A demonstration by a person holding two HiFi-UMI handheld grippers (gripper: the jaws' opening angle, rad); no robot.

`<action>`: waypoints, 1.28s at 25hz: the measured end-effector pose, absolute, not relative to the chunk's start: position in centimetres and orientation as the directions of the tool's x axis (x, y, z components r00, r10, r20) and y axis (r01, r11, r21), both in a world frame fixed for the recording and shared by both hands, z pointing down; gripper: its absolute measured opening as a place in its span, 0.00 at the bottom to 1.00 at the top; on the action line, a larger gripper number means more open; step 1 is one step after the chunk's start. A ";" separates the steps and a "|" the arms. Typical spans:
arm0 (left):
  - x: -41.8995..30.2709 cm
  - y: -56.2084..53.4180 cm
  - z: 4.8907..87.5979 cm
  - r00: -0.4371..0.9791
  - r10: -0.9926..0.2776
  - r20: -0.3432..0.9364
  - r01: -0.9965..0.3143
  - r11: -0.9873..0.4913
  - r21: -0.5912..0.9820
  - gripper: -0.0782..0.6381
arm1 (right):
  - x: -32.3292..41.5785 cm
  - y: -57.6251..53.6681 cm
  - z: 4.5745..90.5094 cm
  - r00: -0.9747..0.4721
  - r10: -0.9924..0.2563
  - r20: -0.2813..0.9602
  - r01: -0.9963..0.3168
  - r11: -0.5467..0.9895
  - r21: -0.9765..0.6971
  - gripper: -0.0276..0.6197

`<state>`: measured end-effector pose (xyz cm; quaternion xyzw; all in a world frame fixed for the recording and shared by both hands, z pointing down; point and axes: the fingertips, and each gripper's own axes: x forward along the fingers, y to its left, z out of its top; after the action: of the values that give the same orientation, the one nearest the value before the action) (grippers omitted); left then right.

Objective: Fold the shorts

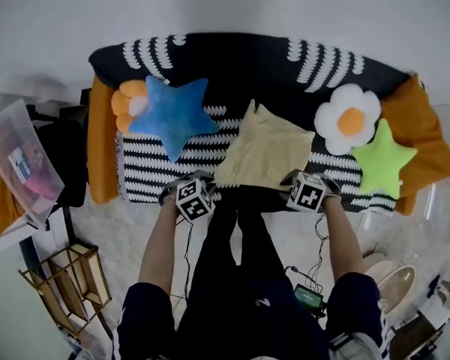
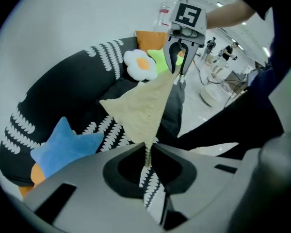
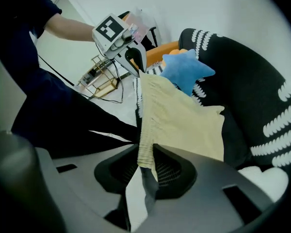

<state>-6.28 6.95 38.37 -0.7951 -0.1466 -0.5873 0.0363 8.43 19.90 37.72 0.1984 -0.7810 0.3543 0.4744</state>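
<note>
Over the front edge of the seat, the pale yellow fabric shorts (image 1: 264, 152) hang stretched between both claws, near edge raised, far part drooping onto the black sofa with white stitch pattern (image 1: 240, 66). Whether that far part rests on the seat or just clears it cannot be told.

The left gripper (image 2: 147, 154) is clamped on a thin ribbed bit of one near corner. The right gripper (image 3: 144, 159) is clamped on the ribbed waistband at the other corner. Both point steeply down, well apart, cloth taut between them.

On the seat to the left lies a blue plush star cushion (image 1: 171, 113), close to the shorts. To the right sit a white flower cushion with orange centre (image 1: 349, 118) and a lime green star cushion (image 1: 382, 160).

Step, as judged: pick-up and spreading, no fold made yet. The next move likely calls for laying the shorts flat on the free strip of seat between the cushions, keeping both grips even so the waistband stays straight, then bringing one half over the other. Risk: the thin left grip slipping.
</note>
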 end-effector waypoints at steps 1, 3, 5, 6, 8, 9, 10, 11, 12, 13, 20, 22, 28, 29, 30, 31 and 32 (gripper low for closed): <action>-7.1 8.5 37.7 0.251 0.236 0.939 0.318 -0.936 0.151 0.16 | 7.4 21.4 37.0 -0.491 0.044 0.870 -0.643 0.656 -0.396 0.20; -9.1 11.8 36.5 0.199 0.321 0.926 0.421 -0.881 0.215 0.16 | 5.1 24.3 35.4 -0.537 0.089 0.839 -0.623 0.629 -0.466 0.19; -11.3 14.5 35.6 0.146 0.375 0.916 0.493 -0.830 0.261 0.16 | 2.7 26.8 33.6 -0.587 0.118 0.801 -0.600 0.600 -0.529 0.19; -12.3 15.5 35.1 0.130 0.399 0.908 0.504 -0.815 0.286 0.16 | 1.5 27.9 32.7 -0.607 0.126 0.784 -0.592 0.587 -0.553 0.19; -13.8 17.0 34.0 0.115 0.452 0.884 0.497 -0.797 0.343 0.16 | -0.1 29.6 31.5 -0.629 0.129 0.767 -0.585 0.570 -0.576 0.19; -14.2 17.4 33.4 0.114 0.475 0.873 0.489 -0.791 0.367 0.16 | -0.5 30.1 31.2 -0.627 0.119 0.770 -0.592 0.568 -0.571 0.19; -14.4 17.6 33.0 0.114 0.489 0.865 0.483 -0.788 0.382 0.16 | -0.6 30.4 31.1 -0.621 0.100 0.777 -0.606 0.567 -0.558 0.19; -14.4 17.4 32.6 0.117 0.494 0.862 0.482 -0.787 0.385 0.16 | -0.3 30.4 31.1 -0.614 0.073 0.786 -0.625 0.563 -0.541 0.19; -14.0 16.9 32.2 0.123 0.489 0.864 0.485 -0.789 0.377 0.16 | 0.2 30.0 31.0 -0.609 0.040 0.792 -0.646 0.554 -0.525 0.19; -13.3 16.2 31.9 0.132 0.478 0.869 0.491 -0.793 0.362 0.16 | 1.0 29.3 30.9 -0.604 0.006 0.797 -0.666 0.545 -0.509 0.19; -0.6 5.2 22.6 0.320 0.279 0.905 0.570 -0.820 0.052 0.16 | 14.0 18.0 22.4 -0.402 -0.295 0.867 -0.788 0.593 -0.164 0.19; 3.2 2.4 17.6 0.406 0.214 0.888 0.580 -0.811 -0.070 0.16 | 17.6 14.9 17.0 -0.307 -0.391 0.868 -0.791 0.612 -0.005 0.19; 7.3 -0.5 8.3 0.486 0.165 0.858 0.631 -0.746 -0.213 0.16 | 21.1 12.2 7.5 -0.189 -0.501 0.844 -0.716 0.659 0.231 0.19; 7.1 0.1 8.5 0.460 0.171 0.871 0.658 -0.724 -0.205 0.16 | 20.8 12.9 8.1 -0.196 -0.489 0.850 -0.701 0.676 0.227 0.20; 6.5 1.1 9.4 0.424 0.180 0.887 0.690 -0.699 -0.188 0.16 | 20.3 13.9 9.3 -0.203 -0.465 0.862 -0.687 0.695 0.213 0.20; 5.7 2.4 10.8 0.382 0.194 0.904 0.721 -0.674 -0.160 0.16 | 19.6 15.3 11.1 -0.207 -0.432 0.878 -0.674 0.714 0.192 0.20; 4.8 3.9 12.7 0.338 0.213 0.917 0.749 -0.651 -0.125 0.16 | 18.9 16.7 13.2 -0.212 -0.393 0.895 -0.663 0.730 0.164 0.20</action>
<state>4.76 3.94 12.69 -0.7694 -0.3124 -0.4832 0.2774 18.94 16.74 13.25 0.3441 -0.7677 0.1285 0.5251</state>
